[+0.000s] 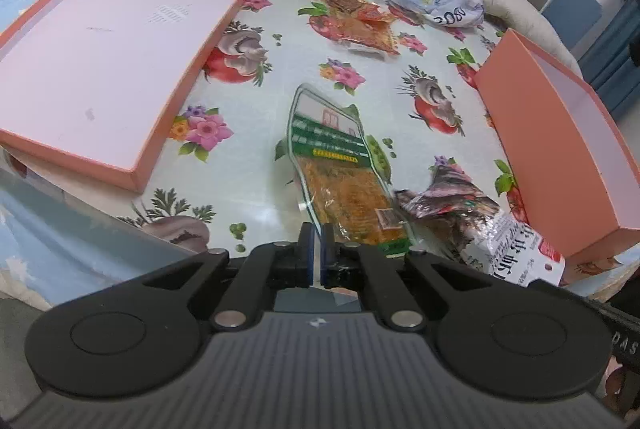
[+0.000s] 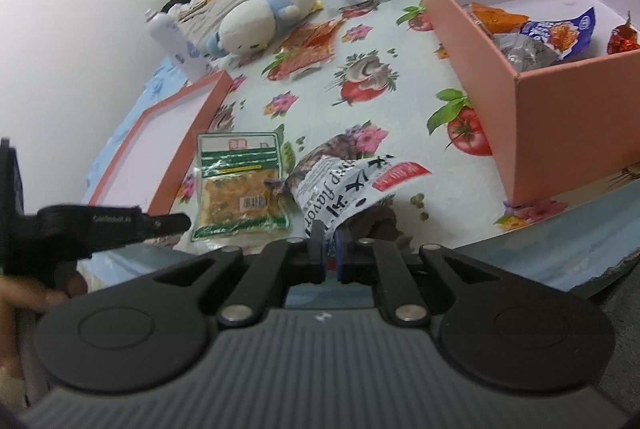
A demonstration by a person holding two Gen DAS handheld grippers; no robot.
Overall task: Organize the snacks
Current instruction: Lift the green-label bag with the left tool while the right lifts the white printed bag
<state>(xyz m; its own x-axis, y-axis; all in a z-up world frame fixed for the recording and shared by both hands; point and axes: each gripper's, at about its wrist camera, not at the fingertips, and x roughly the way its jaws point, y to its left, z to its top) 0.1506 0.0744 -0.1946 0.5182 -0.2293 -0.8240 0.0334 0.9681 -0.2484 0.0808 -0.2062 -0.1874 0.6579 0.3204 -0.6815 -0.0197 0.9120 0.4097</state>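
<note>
left fingers (image 1: 310, 249) closed on green packet (image 1: 340, 165), right fingers (image 2: 318, 245) pinching shrimp bag (image 2: 340, 185)

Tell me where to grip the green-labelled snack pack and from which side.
Grip the green pack by its flat sealed bottom edge, the end nearest the grippers, coming in low from the near side. It lies flat on the cloth, so only a thin edge fits between the fingers. The shrimp bag crowds its right side.

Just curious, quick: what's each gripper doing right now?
Left gripper: closed, holding nothing visible.
Right gripper: nearly closed; whether it pinches the shrimp bag can't be told.
</note>
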